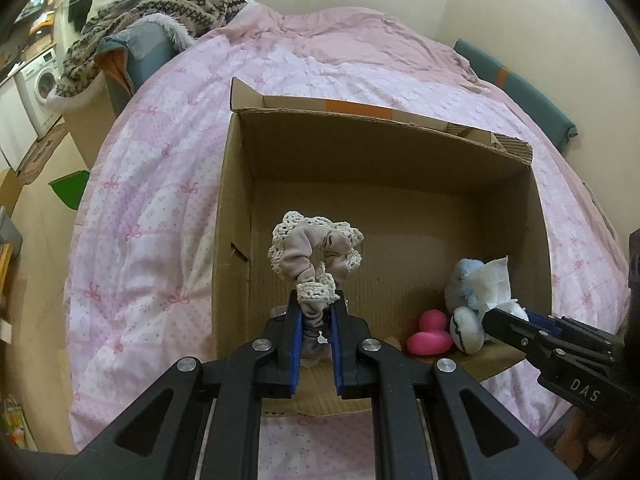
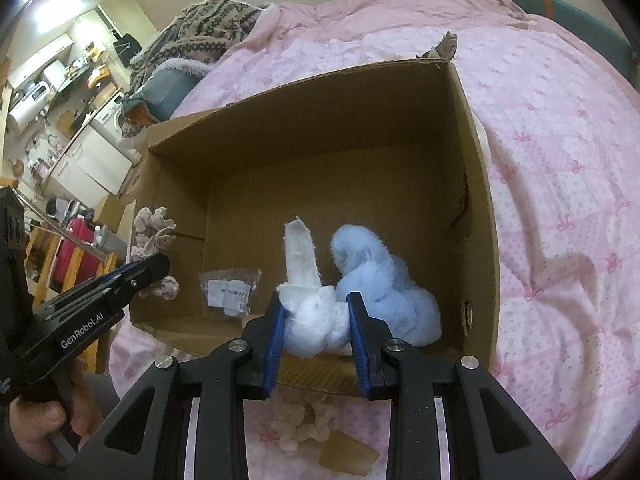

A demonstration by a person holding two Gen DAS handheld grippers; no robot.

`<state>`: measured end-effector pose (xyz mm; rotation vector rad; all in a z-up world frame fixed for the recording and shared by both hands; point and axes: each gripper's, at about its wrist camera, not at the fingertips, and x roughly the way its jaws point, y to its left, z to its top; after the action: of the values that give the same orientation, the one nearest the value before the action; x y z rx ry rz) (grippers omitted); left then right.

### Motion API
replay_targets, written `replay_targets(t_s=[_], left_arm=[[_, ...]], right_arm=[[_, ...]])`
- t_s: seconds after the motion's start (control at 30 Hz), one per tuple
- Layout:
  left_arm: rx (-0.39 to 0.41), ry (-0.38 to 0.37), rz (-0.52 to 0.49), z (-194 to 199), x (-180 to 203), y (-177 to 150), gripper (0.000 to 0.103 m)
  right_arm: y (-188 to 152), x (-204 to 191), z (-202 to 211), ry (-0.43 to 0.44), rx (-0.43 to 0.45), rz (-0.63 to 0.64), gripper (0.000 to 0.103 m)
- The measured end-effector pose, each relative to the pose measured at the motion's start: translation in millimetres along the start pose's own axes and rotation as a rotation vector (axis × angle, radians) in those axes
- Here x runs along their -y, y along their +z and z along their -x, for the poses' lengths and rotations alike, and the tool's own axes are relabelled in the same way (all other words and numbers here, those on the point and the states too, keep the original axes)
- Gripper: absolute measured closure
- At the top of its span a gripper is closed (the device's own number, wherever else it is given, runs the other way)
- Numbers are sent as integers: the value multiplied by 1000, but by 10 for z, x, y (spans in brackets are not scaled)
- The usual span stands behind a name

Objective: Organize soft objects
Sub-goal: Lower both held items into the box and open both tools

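An open cardboard box (image 1: 236, 184) stands on the pink bed. My left gripper (image 1: 316, 304) is shut on a beige scrunchie (image 1: 316, 252) with cream lace trim, held over the box's near left part; the scrunchie also shows in the right wrist view (image 2: 154, 232). My right gripper (image 2: 316, 308) is shut on a crumpled white tissue (image 2: 312, 316) over the box's near right part; the tissue also shows in the left wrist view (image 1: 494, 284). A light blue plush toy (image 2: 384, 280) lies in the box's right corner beside the tissue.
Inside the box lie a pink rubber duck (image 1: 430, 334), a white oval item (image 1: 466, 328) and a clear plastic packet (image 2: 230, 286). A beige fluffy object (image 2: 304, 424) lies on the pink quilt (image 2: 560, 200) before the box. A patterned knit pile (image 1: 160, 12) sits at the bed's far left.
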<state>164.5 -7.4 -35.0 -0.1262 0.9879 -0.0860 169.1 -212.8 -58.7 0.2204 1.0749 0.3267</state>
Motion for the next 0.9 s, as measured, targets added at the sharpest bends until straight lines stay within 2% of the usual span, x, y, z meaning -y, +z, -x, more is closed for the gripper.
replay_targets(t_s=[0.47,0.7,0.73,0.77,0.83,0.9], left_arm=[[-15,-7,-26,-31,61,-29,93],[-21,-4,-24,-39,62,-30,88],[-20,-5,-27,-35,68,-29,87],[-19,-7,-29,-29,68,-30,87],[-18,-9,-28,-24,62,-32,86],[-16,-13,-21,-13,60,-28,84]], right_arm=[[-25,5,-91,46,-45,-14,71],[-2,44,-83,56,-39,-38,69],[-5,61,-76,59,-39,-46,65],[-2,76,-71,62,-37,-56,53],[4,109,-47,78,-24,-79,41],[12,131,-21,91,-15,-91,41]])
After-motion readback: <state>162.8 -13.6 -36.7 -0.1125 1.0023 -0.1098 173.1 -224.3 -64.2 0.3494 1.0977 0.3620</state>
